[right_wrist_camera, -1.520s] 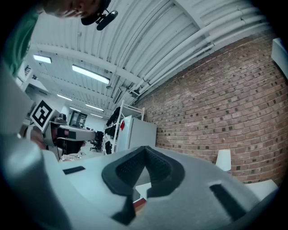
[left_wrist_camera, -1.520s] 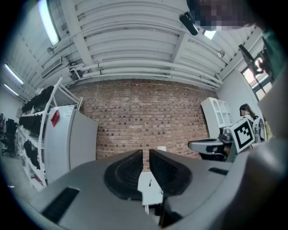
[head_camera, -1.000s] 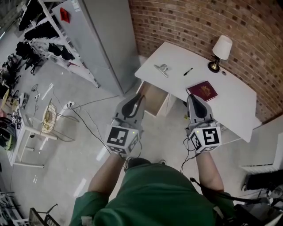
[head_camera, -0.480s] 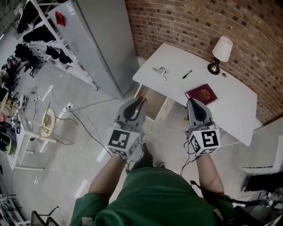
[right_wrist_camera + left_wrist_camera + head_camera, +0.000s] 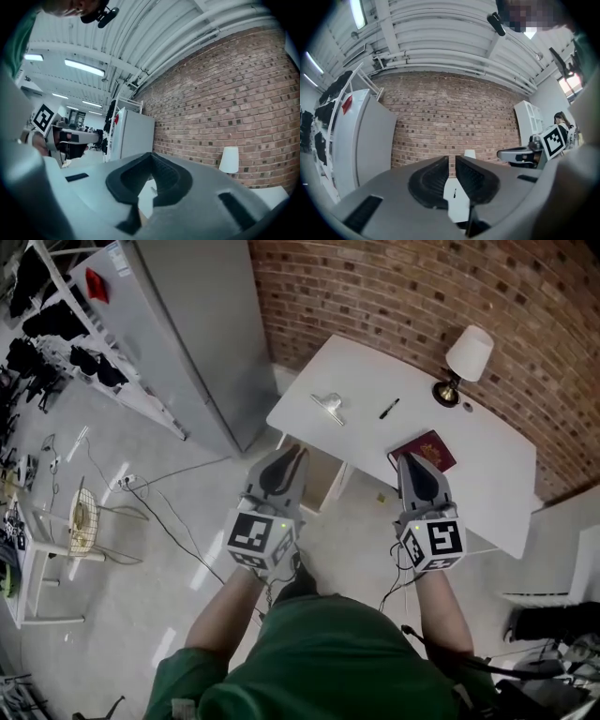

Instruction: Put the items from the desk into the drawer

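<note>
Holding both tools off the desk [image 5: 487, 460], level, side by side, well apart.

Left gripper [image 5: 298, 452]: jaws a narrow slit apart in its own view [image 5: 452, 159], nothing between them. Through the slit, white desktop and the pen [image 5: 455, 192].

Right gripper [image 5: 407, 459]: jaws pressed together at the tips [image 5: 151, 155], empty.

Drawer [image 5: 323, 479] stands pulled out under the desk's edge, just beyond the left gripper's tips, partly behind them.

Red book [image 5: 429, 447] lies on the desk directly past the right gripper's tips, near edge covered by them. The pen [image 5: 388, 409] is farther ahead, between the lines of the two tools. Metal clip [image 5: 328, 405] is ahead of the left gripper, beyond the drawer. Lamp [image 5: 466, 357] is far ahead of the right gripper, by the brick wall [image 5: 394, 287].
</note>
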Tool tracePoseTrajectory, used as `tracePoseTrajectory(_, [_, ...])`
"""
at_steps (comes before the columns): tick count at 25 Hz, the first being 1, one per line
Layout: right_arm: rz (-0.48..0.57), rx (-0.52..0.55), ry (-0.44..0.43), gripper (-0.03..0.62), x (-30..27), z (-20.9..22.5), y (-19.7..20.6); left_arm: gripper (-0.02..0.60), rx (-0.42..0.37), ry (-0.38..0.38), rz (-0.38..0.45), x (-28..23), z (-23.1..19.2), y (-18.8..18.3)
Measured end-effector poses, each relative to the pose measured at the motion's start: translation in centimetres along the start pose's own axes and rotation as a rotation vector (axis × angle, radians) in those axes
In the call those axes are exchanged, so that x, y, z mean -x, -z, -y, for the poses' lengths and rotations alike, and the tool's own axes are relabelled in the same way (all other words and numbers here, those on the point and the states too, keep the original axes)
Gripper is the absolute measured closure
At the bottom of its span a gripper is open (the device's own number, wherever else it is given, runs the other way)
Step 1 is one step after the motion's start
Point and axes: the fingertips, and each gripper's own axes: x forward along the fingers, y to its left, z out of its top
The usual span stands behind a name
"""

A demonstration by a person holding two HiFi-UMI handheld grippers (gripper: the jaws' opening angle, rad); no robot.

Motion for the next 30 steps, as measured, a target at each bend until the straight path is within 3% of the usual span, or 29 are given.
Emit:
tracePoseTrajectory(6, [-0.009,0.01,0.074,0.589,-5.2,1.2,0.3,0.538,0.031,0.019,-0.009,-3.5,-5.1,1.4])
tracePoseTrajectory(15, [-0.117,0.039,0.054,0.589,-11.9,-1.2,2.5,0.538,0.098,0.037,-0.02,-5.3,-11.9,4.0])
tracePoseTrajectory(22, [-0.179,0.063,0.052,0.589,-14.0,-1.9,3.9,0.538,0.158,0.025,-0.031,-4.7,-14.1,6.0])
tracePoseTrajectory(30, [-0.195,0.053,0.025,0.589,-17.0,-1.4,4.8,0.538,0.156,-0.025,-0.021,-4.3,-16.4,5.8])
